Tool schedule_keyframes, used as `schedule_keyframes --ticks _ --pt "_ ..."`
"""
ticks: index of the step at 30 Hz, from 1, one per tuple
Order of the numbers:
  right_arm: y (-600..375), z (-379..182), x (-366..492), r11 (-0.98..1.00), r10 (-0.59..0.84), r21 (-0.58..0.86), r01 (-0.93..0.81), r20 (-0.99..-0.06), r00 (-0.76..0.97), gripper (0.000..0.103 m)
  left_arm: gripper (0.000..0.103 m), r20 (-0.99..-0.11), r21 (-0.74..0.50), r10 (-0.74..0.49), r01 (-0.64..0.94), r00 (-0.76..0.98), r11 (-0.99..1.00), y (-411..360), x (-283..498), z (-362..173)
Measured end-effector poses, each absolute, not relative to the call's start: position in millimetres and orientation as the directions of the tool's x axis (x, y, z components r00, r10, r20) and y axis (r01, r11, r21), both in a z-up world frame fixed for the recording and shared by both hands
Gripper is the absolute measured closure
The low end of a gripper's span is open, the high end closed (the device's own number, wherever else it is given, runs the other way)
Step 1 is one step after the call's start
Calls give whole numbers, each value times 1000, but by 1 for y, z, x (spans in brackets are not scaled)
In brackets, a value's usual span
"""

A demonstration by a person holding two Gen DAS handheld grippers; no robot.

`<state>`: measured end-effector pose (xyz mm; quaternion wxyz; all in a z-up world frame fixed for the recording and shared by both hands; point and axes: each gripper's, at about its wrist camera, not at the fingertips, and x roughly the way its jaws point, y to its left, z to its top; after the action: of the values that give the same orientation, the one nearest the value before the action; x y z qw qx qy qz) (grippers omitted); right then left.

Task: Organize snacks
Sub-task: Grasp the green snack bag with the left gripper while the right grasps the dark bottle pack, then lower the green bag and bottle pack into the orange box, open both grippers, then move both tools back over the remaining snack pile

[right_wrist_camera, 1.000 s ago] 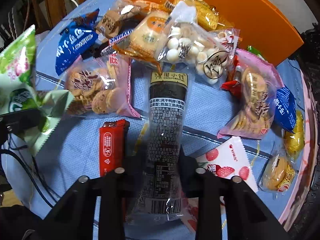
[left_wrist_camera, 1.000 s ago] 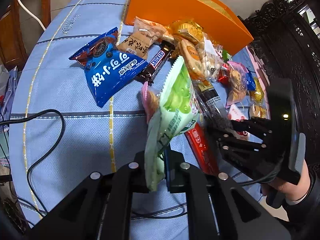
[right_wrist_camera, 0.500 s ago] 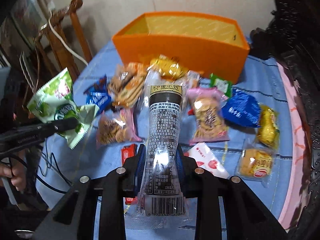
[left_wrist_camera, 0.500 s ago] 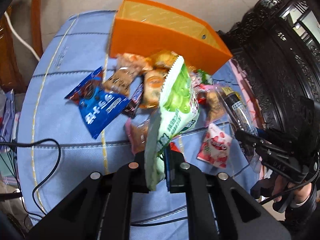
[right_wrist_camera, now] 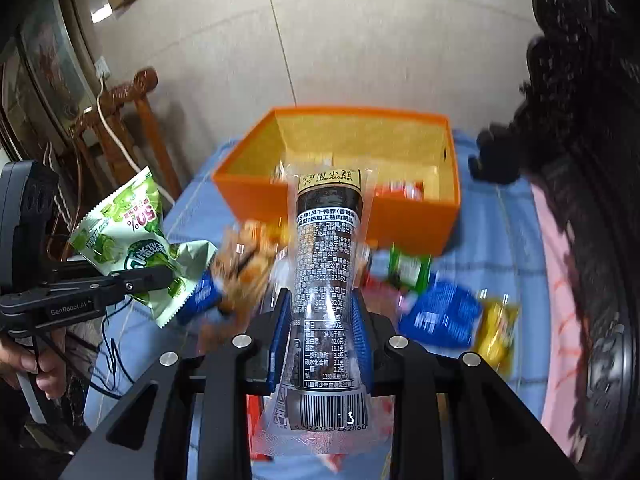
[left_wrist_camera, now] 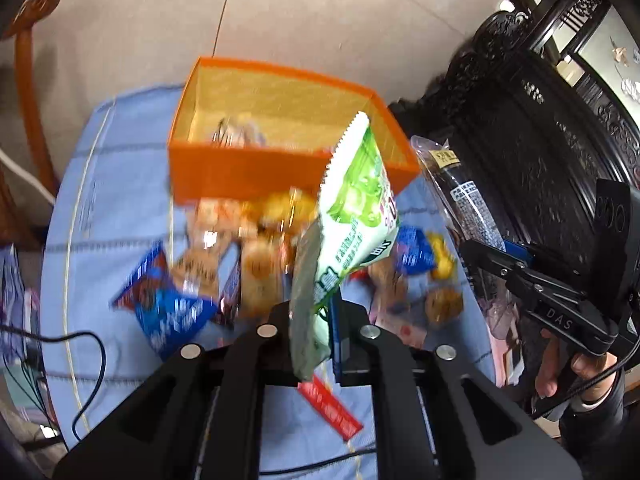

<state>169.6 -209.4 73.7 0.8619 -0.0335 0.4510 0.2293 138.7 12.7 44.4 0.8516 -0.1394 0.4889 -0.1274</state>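
A pale tiled floor (left_wrist_camera: 320, 12) with thin grout lines stretches behind the surface (left_wrist_camera: 120, 184), which wears a light blue cloth with stitched stripes. Dark carved wooden furniture (left_wrist_camera: 540, 140) stands at one side, a reddish-brown wooden chair (right_wrist_camera: 124, 120) at the other.

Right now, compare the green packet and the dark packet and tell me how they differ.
Colour: the green packet is opaque green and white; the dark packet is clear film over a dark stick with a gold label.
Shape: the green packet is a flat pouch with a zigzag edge; the dark packet is long and narrow.
Holder: the left gripper pinches the green packet; the right gripper clamps the dark packet.
Both are held above the table, near the orange box.
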Motion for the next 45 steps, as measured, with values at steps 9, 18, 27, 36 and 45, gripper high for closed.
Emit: schedule_keyframes --ticks 9,18,27,36,45 --pt "-197 80 270 906 347 131 -402 -775 528 74 94 -773 -319 -306 78 555 945 10 245 77" --pt "-175 43 348 911 300 92 -401 -815 495 69 87 -818 -284 -250 14 519 959 11 326 51" --pt "-189 30 344 943 270 114 -314 -811 518 40 8 -836 -197 -113 -101 538 975 30 325 34" --pt "-216 33 278 949 269 140 -281 -824 498 32 8 -848 -155 -81 -100 524 983 50 260 35" --pt "-229 18 192 960 226 119 -254 -863 451 16 7 -867 -159 -79 -124 492 980 62 184 26"
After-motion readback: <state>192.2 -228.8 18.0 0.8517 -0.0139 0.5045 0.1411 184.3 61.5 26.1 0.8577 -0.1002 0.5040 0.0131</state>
